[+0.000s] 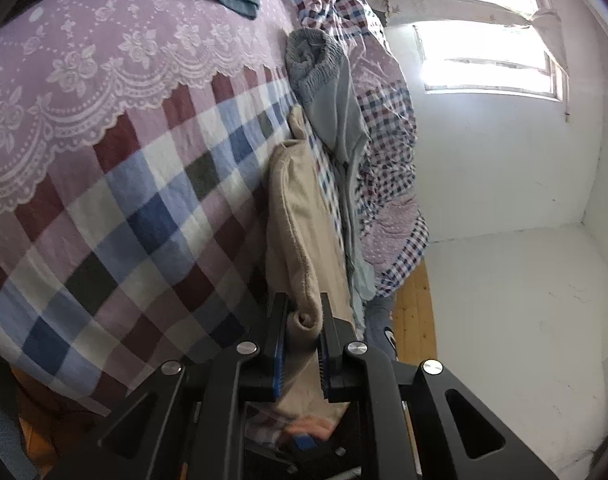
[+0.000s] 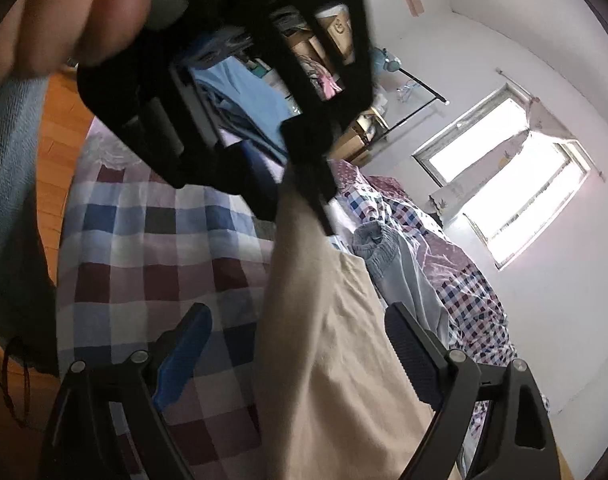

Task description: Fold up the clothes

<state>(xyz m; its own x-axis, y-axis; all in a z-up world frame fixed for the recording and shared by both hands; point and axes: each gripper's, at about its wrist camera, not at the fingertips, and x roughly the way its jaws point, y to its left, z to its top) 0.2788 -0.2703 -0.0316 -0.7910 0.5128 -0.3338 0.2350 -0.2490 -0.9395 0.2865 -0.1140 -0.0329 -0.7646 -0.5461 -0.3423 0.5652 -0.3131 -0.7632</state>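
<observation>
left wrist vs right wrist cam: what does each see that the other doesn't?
Left wrist only: the left gripper seen from behind, shut on a bunched edge of the beige garment, and a white lace spread over the far part of the bed.

Right wrist only: the right gripper open with the beige garment between its fingers, a hand up close holding the left gripper from outside, and boxes on a rack.

Both: the beige garment, the grey garment, the checked bedcover and the window.
</observation>
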